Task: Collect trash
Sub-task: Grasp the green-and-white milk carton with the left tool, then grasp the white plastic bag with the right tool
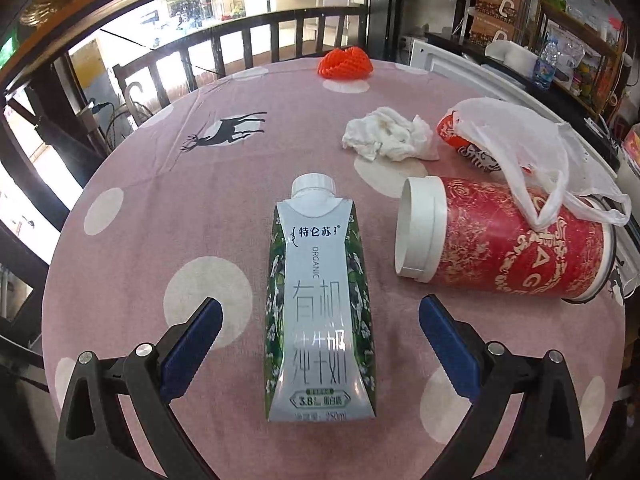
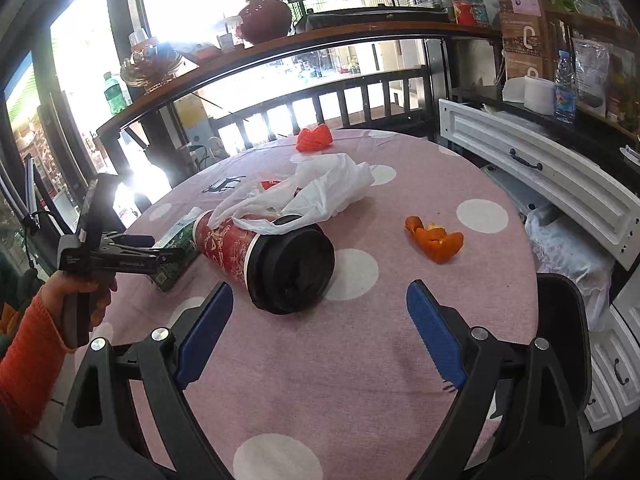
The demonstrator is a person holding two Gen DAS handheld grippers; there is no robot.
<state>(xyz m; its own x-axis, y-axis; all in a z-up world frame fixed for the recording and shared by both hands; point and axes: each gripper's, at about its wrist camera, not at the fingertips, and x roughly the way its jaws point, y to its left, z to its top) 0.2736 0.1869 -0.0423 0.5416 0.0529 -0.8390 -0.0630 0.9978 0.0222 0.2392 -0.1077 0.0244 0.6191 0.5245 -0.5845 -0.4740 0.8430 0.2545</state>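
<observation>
Carton (image 1: 320, 300) lies flat on the bench (image 1: 160, 160), between the open left tool (image 1: 320, 316). Right tool (image 2: 320, 312) open, empty. Slick faces could slip if pinched off-centre.

Milk carton (image 1: 320, 300), red cup (image 1: 508, 236), tissue (image 1: 390, 138) flat on pink tbl.

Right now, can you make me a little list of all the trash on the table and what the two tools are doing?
table: pink cloth with white dots
milk carton: lying flat, white cap on
red cup: on its side, black lid on
plastic bag: white, draped over the red cup
tissue: crumpled, beyond the carton
orange peel: beside the red cup, apart from it
left tool: open, carton lies between its fingers, untouched
right tool: open, holding nothing
</observation>
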